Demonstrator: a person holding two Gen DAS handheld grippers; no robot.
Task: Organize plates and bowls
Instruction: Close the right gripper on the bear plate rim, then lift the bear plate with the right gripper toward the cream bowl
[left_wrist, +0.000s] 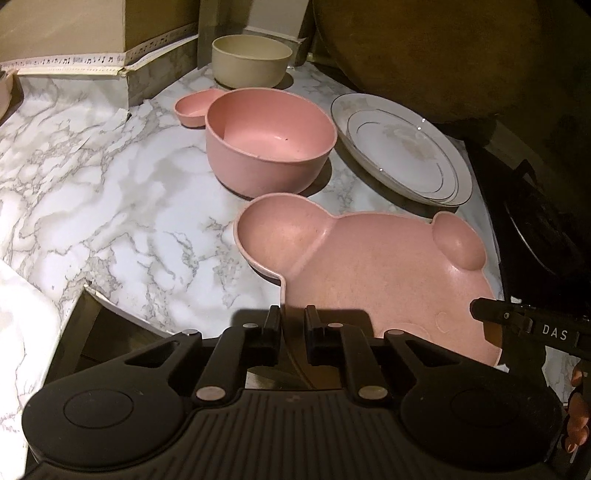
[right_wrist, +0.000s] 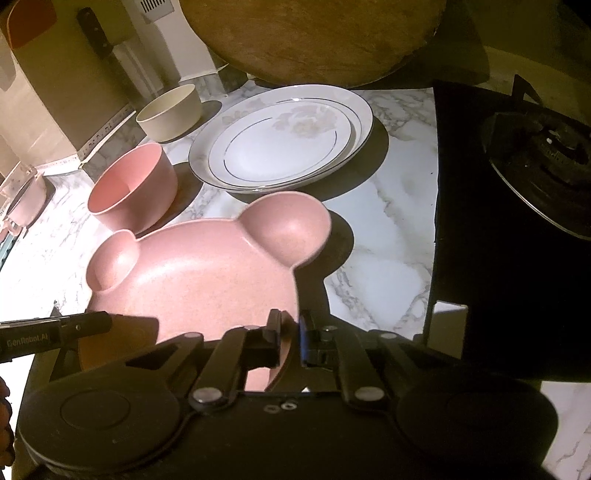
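Note:
A pink bear-shaped plate (left_wrist: 369, 266) (right_wrist: 207, 273) with two ear wells lies on the marble counter, nearest to me. My left gripper (left_wrist: 293, 319) is shut on its near left rim, which stands between the pads. On the plate's near right rim my right gripper (right_wrist: 290, 323) is shut too. Behind the plate stands a pink bowl (left_wrist: 269, 136) (right_wrist: 129, 184), and farther back a cream bowl (left_wrist: 251, 59) (right_wrist: 170, 110). To the right lie stacked white plates (left_wrist: 402, 147) (right_wrist: 280, 140) with silver lines. Part of a second pink bear plate (left_wrist: 190, 109) shows behind the pink bowl.
A black gas stove (right_wrist: 535, 158) borders the counter on the right. A big round wooden board (right_wrist: 314, 37) leans at the back. A cardboard box (left_wrist: 74, 37) stands at the back left, a pink pot (right_wrist: 26, 199) at far left. The counter's edge (left_wrist: 110, 306) runs near left.

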